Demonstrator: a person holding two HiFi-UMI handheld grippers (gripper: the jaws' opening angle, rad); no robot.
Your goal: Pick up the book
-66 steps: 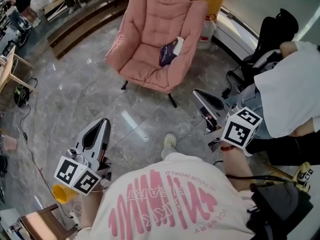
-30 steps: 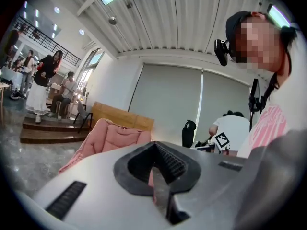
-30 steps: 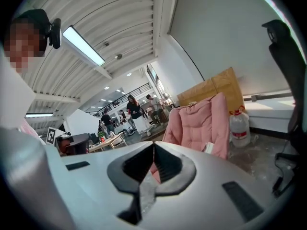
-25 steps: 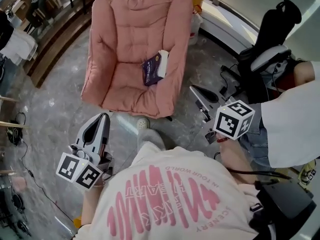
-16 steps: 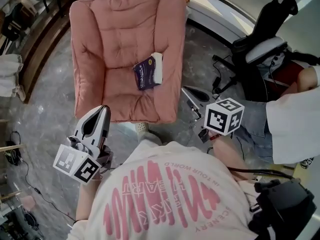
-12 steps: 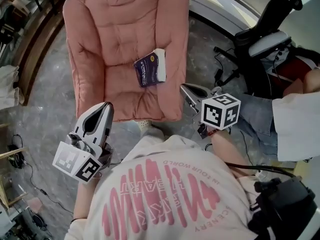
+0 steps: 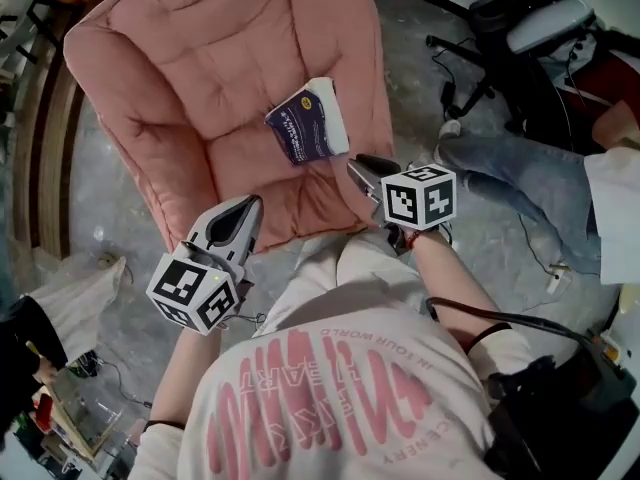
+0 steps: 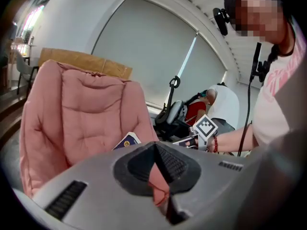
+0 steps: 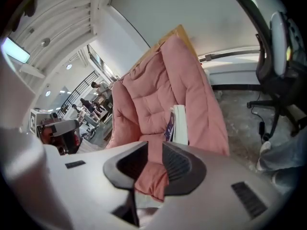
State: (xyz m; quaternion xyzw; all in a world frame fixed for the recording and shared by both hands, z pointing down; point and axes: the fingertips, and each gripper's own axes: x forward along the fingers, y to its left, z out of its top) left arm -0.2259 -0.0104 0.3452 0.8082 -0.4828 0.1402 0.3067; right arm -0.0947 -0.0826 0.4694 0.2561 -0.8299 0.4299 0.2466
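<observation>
Book (image 7: 308, 123) is lying on the seat of the pink chair (image 7: 190, 68), close against the cushioned right side. Its dark cover is facing up and its white page block is turning toward the right gripper (image 7: 357, 164). It seems to be leaning slightly on that side cushion, though I cannot be sure.

It is looking thick, so I am judging it fairly heavy for two narrow jaws. The cover is probably glossy and a little slippery, and it may be flexing if pinched alone. Clamping across the full thickness, cover to cover, near the spine or mid-edge looks safest, since gripping a corner is likely to let it swing or fan open. The padding underneath is soft and quilted, so it should be yielding enough for a lower jaw to press in beneath the book.

The right gripper is hovering just off the chair's front right corner, near the book. Its jaws are opening with nothing between them. The left gripper (image 7: 244, 210) is sitting at the seat's front edge, its jaws pressed together and empty.

Around the chair, a grey stone floor (image 7: 410, 38) is showing, with cables (image 7: 545, 268) trailing across it. An office chair (image 7: 540, 18) is standing at the right, and another person's leg (image 7: 530, 173) is stretching out below it.
</observation>
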